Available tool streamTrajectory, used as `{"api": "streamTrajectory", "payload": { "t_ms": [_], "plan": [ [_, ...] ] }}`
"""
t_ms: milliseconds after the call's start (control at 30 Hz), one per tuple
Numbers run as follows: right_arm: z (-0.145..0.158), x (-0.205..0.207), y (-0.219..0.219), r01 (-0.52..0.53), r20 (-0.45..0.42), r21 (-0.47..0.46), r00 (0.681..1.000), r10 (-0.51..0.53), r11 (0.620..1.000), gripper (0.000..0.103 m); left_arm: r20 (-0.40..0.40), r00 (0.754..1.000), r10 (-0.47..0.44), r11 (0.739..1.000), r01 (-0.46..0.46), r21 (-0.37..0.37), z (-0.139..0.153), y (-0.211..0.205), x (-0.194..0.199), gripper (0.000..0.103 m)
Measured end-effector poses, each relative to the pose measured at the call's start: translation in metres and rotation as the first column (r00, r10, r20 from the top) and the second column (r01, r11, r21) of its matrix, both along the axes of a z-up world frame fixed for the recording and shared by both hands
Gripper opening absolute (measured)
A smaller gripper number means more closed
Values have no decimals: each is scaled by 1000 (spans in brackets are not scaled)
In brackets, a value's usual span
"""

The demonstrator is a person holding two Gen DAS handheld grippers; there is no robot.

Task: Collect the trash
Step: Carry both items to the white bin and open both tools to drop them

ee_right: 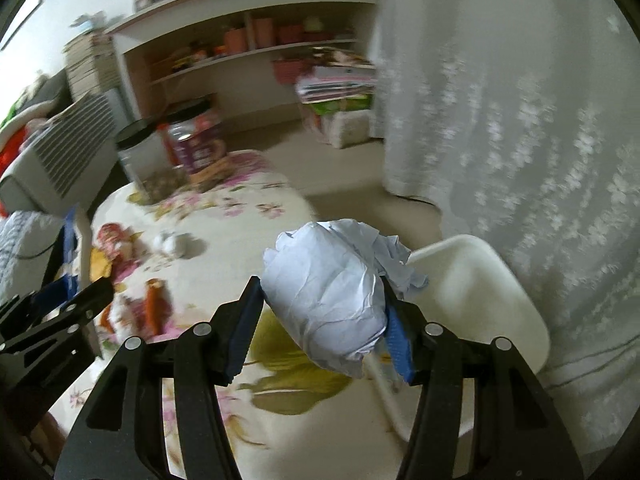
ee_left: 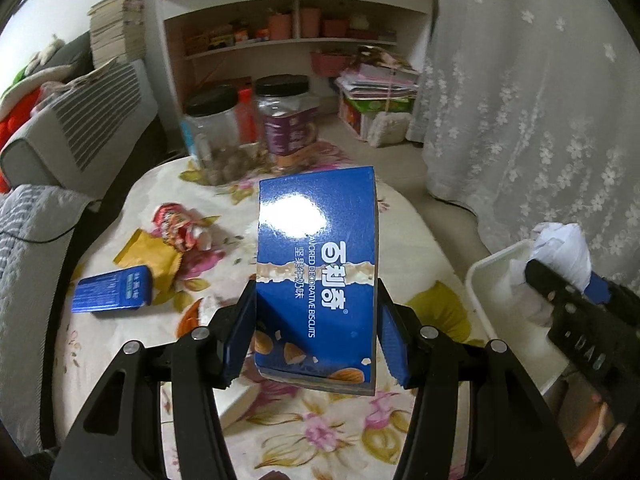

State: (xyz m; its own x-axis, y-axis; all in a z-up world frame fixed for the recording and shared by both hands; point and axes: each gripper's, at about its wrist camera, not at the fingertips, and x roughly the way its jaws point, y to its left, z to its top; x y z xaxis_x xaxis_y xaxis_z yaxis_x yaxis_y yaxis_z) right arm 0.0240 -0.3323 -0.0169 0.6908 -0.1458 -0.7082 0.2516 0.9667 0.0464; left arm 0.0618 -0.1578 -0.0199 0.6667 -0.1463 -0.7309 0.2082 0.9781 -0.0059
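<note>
Left tool (ee_left: 316, 344) pinches a blue biscuit box (ee_left: 316, 276) by its long sides, box lifted clear of the floral worktop (ee_left: 320, 432). Right tool (ee_right: 320, 332) is clamped on a crumpled white paper wad (ee_right: 326, 296), held above the worktop edge, just beside the white bin (ee_right: 500, 280); in the left view the wad sits right over the bin's rim.

Step in hand, as I read it: carrying two pieces of trash to the bin.

Next move likely calls for the right tool to swing over the bin mouth and spread its fingers, then the left to follow with the box.

Remaining on the worktop: a second blue packet (ee_left: 114, 290), a yellow wrapper (ee_left: 148, 256), a red crumpled wrapper (ee_left: 178, 224). Two jars (ee_left: 248, 128) stand at the far edge; probably not trash.
</note>
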Motion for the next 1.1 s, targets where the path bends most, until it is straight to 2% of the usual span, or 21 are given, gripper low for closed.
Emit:
{"api": "streamTrajectory", "payload": {
  "t_ms": [167, 333, 400, 467, 600, 933, 1033, 1100],
  "plan": [
    [0, -2, -40, 107, -10, -43, 994, -108, 993, 54, -13, 999, -43, 999, 43, 6, -5, -28, 1, 55],
    [-1, -1, -75, 178, -31, -39, 983, -179, 983, 57, -14, 995, -96, 995, 96, 20, -7, -63, 0, 55],
    [1, -3, -89, 210, -36, -36, 977, -212, 977, 73, -13, 993, -116, 993, 117, 21, -6, -76, -1, 55],
    [7, -9, -97, 259, -17, -41, 965, -260, 965, 85, -12, 990, -138, 990, 138, 20, -5, -90, -2, 55],
    [19, -22, -118, 346, 19, -63, 938, -346, 936, 93, -14, 983, -182, 983, 183, 11, -2, -118, -5, 55],
    [28, -52, -173, 523, 35, -20, 852, -523, 852, 96, -15, 955, -297, 955, 297, 0, 1, -188, -16, 55],
    [30, -59, -183, 551, 44, 6, 833, -551, 834, 96, -52, 934, -354, 935, 354, -11, -4, -208, -17, 58],
    [31, -62, -186, 560, 46, 21, 827, -560, 828, 96, -77, 921, -383, 924, 384, -8, -8, -219, -17, 70]
  ]
}}
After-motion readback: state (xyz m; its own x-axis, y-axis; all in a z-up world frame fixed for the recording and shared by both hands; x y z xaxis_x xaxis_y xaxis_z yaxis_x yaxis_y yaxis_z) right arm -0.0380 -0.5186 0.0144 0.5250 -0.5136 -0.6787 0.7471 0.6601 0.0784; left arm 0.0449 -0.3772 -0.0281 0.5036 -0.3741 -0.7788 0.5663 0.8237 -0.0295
